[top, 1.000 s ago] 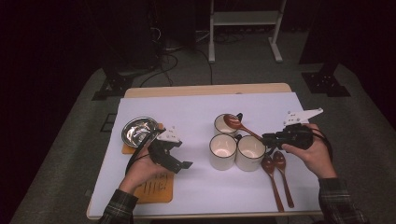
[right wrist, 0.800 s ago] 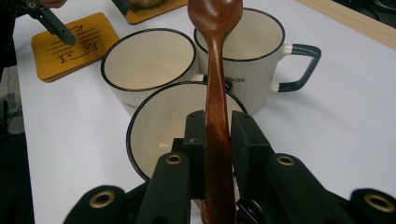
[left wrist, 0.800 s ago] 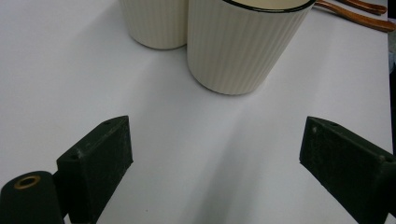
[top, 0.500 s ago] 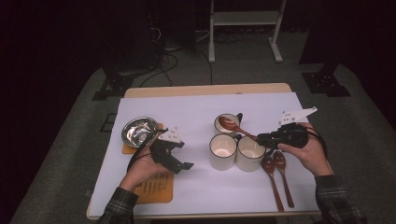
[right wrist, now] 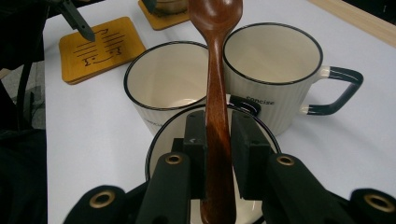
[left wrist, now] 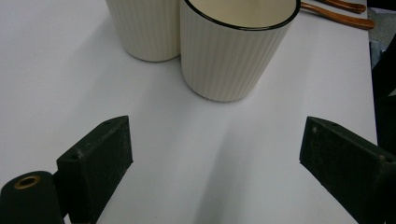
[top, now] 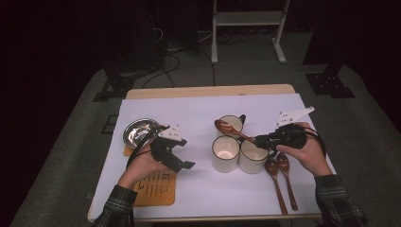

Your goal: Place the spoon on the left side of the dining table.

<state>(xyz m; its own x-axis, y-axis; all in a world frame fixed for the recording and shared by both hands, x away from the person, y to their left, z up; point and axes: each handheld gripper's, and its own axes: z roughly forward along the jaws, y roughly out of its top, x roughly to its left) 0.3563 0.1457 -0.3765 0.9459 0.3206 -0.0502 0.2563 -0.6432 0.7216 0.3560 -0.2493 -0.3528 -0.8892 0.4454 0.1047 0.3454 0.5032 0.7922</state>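
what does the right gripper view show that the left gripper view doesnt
Right gripper view alone: the right tool shut on a wooden spoon above three mugs, the rear mug's dark handle, two wooden coasters and a metal bowl.

Left gripper view alone: the left tool open above bare white table cover, and two spoon handles lying flat.

Both: the ribbed cream mugs with black rims and the white cover.

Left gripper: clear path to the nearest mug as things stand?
Probably yes. The left gripper stands open, its jaws apart on bare table, aimed at the nearest mug; nothing lies between.
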